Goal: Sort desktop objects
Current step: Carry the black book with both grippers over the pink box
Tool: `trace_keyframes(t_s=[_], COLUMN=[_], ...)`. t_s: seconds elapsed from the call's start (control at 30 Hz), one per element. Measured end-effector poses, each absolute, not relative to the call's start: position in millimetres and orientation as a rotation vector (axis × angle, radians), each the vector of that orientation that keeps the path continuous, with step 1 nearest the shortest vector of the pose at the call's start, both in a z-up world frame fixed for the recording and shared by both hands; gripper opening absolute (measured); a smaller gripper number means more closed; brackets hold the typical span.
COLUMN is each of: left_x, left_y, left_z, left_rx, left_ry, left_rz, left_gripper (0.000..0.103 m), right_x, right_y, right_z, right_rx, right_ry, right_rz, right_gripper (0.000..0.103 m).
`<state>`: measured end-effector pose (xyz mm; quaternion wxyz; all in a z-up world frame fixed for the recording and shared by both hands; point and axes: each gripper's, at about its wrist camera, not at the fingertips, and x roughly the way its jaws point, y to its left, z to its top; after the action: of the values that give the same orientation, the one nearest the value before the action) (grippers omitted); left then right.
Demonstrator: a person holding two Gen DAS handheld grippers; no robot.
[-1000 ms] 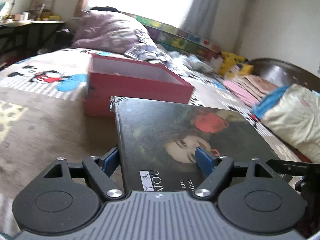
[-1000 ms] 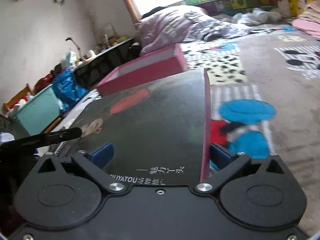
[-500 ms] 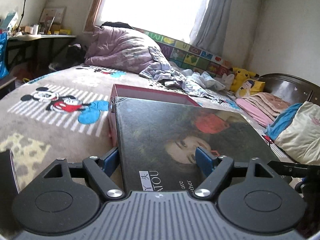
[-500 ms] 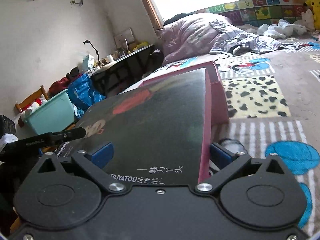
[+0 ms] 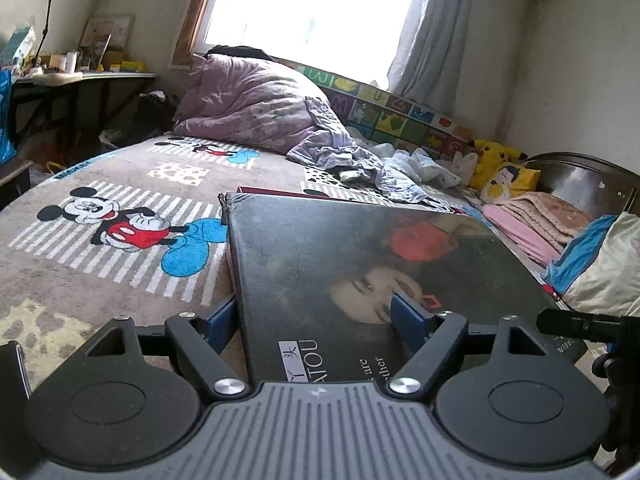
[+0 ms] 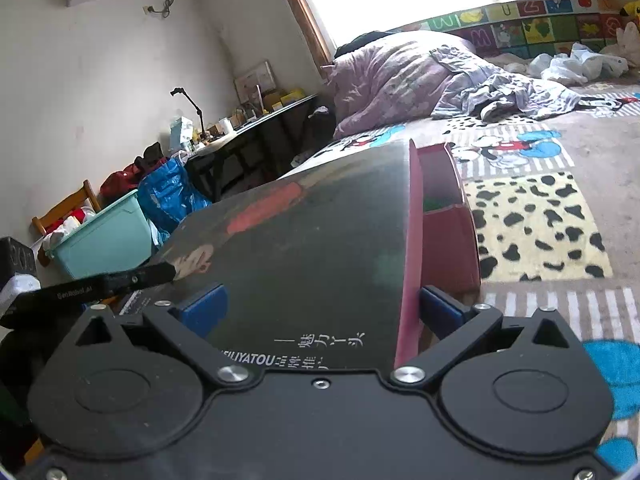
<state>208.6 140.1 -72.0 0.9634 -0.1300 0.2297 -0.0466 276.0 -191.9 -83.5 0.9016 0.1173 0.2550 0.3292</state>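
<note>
1. Two hand-held grippers carry a dark box lid (image 5: 360,280), printed with a portrait, over a cartoon-print bedspread (image 5: 100,184). The lid lies roughly flat and sits near, just above the red box (image 6: 444,216) that waits on the bed beyond it.
2. The left gripper (image 5: 312,316) is clenched on the lid's near left corner: one blue pad is under the left edge, the other presses on the printed top.
3. The right gripper (image 6: 320,304) grasps the same lid, one pad on the dark top and the other against its red side edge (image 6: 408,260). The other gripper's finger shows at the left of this view, resting on the lid.
4. The step in hand appears to be closing the box, the lid being brought over the open red base, whose inside still shows at the far right.
5. The next move likely calls for squaring the lid's edges with the box rim, keeping it level between both grippers, then lowering evenly before either lets go.
6. A skewed lid could catch on one wall.
</note>
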Motion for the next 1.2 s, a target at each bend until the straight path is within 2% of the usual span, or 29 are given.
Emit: trace_keyframes(t_s=[1.2], left_x=[358.2], left_y=[189.5], left_z=[-87.8], left_rx=[-0.337], left_ry=[0.499], left_rz=[-0.105], left_gripper=[0.08], right_x=[404.3], right_y=[-150.0], right_z=[-70.2], right_rx=[0.203], right_ry=[0.547], right_rz=[0.653], right_gripper=[0.103])
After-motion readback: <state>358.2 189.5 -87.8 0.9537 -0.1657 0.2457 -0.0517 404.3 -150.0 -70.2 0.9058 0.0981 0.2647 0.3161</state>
